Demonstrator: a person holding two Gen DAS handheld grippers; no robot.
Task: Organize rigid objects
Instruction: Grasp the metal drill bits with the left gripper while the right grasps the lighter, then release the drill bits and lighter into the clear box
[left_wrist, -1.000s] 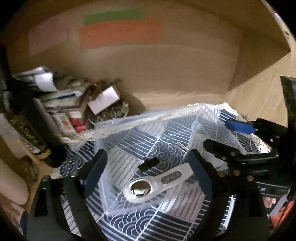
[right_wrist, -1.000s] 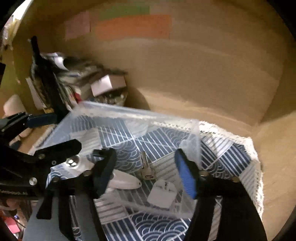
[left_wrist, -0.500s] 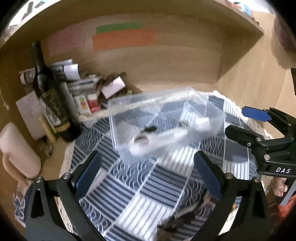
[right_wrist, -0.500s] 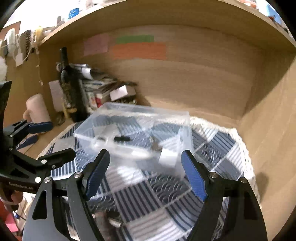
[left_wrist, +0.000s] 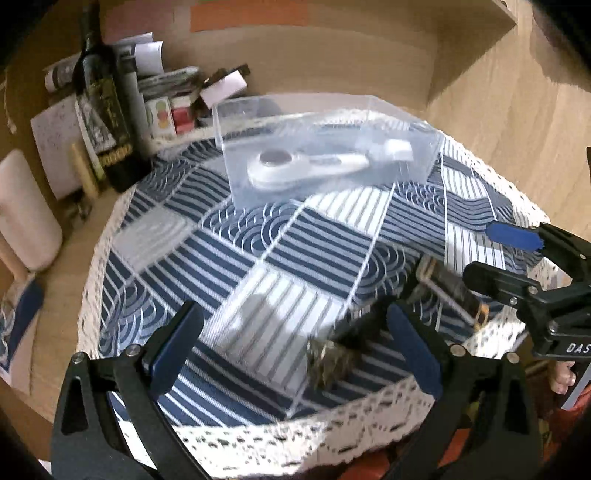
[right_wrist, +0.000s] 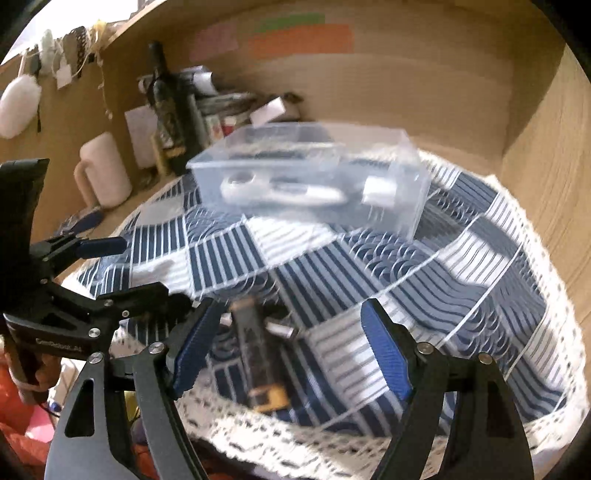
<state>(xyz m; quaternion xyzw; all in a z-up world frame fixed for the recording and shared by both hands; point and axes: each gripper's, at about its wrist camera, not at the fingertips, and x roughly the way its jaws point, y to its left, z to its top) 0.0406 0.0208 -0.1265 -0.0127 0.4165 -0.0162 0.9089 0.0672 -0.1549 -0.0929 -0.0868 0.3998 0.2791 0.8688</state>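
A clear plastic box (left_wrist: 325, 147) sits at the far side of the blue patterned cloth (left_wrist: 258, 266); it also shows in the right wrist view (right_wrist: 310, 177). Inside lie a white handheld device (left_wrist: 306, 170) and a white plug-like block (right_wrist: 380, 192). Near the cloth's front edge lie a small crumpled metallic object (left_wrist: 328, 360) and a dark oblong object with a yellow end (right_wrist: 258, 358), with a small metal piece (right_wrist: 280, 328) beside it. My left gripper (left_wrist: 295, 343) is open and empty above the front edge. My right gripper (right_wrist: 291, 350) is open and empty over the dark object.
A dark wine bottle (left_wrist: 107, 110), papers and small boxes (left_wrist: 173, 96) crowd the back left corner. A cream jug (left_wrist: 22, 218) stands at the left. Wooden walls close off the back and right. The cloth has a lace border (left_wrist: 295, 443).
Both grippers have pulled back from the clear box toward the cloth's front edge. The box now sits farther away, and the loose objects near the front have come into view.
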